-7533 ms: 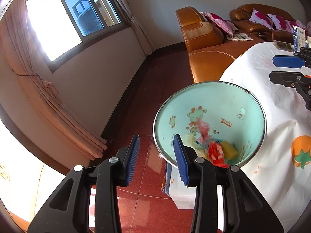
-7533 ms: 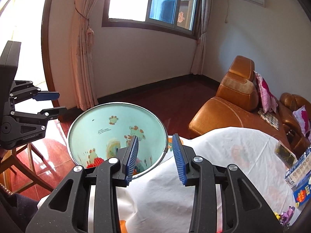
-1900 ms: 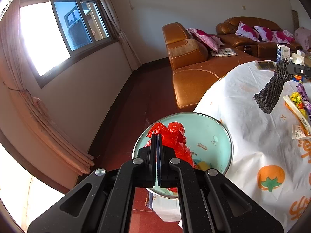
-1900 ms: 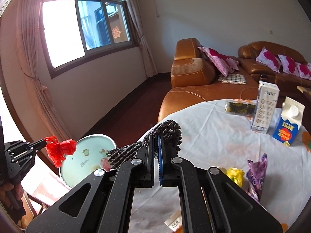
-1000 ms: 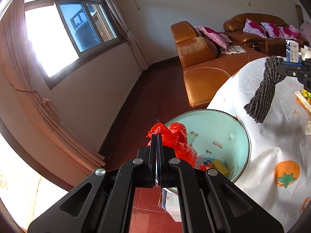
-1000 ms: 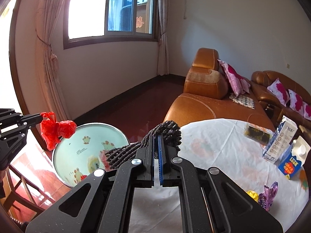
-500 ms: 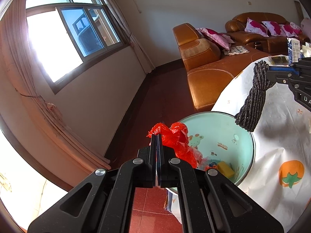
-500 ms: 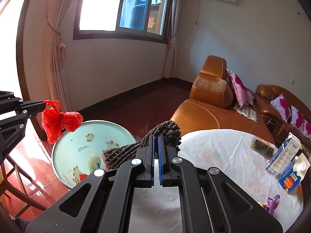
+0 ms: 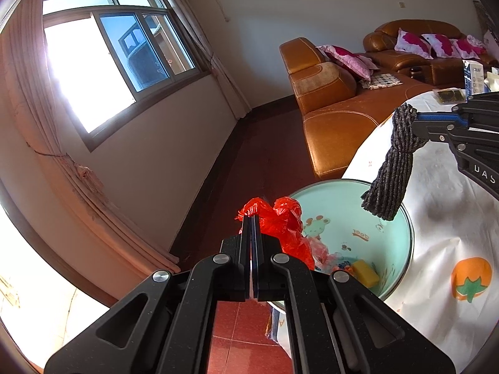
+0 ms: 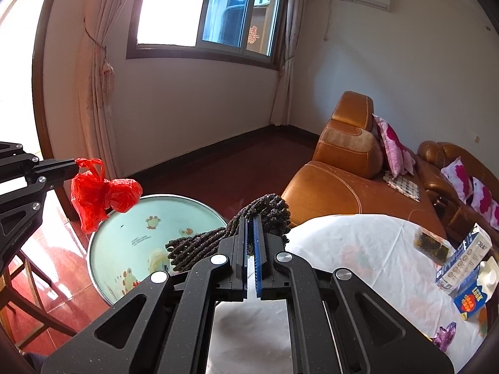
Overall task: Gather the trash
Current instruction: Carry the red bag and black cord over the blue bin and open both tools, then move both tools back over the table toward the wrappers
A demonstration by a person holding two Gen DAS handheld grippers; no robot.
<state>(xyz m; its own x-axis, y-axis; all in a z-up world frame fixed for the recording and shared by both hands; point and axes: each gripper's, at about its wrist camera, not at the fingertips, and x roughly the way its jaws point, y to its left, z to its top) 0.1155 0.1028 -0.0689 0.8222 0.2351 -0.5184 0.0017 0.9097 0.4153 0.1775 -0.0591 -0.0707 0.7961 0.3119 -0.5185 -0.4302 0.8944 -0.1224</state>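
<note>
My left gripper (image 9: 251, 218) is shut on a crumpled red plastic bag (image 9: 285, 227), held above the near rim of the pale green trash bin (image 9: 349, 218). The same bag shows in the right wrist view (image 10: 99, 194), hanging over the bin (image 10: 131, 233). My right gripper (image 10: 251, 218) is shut on a dark grey knitted bundle (image 10: 218, 237). In the left wrist view the bundle (image 9: 393, 168) dangles from that gripper (image 9: 419, 121) above the bin's far rim. The bin holds a yellow piece (image 9: 365, 275) and other scraps.
The bin stands on the red tile floor beside a round table with a white fruit-print cloth (image 9: 443, 218). Cartons (image 10: 467, 265) and wrappers (image 10: 444, 336) lie on the table. An orange leather sofa (image 10: 343, 180) is behind, a wooden chair (image 10: 28, 280) at left.
My right gripper has carried the knitted bundle closer to the bin, now over its rim. My left gripper still holds the red bag above the bin, shifted only slightly.
</note>
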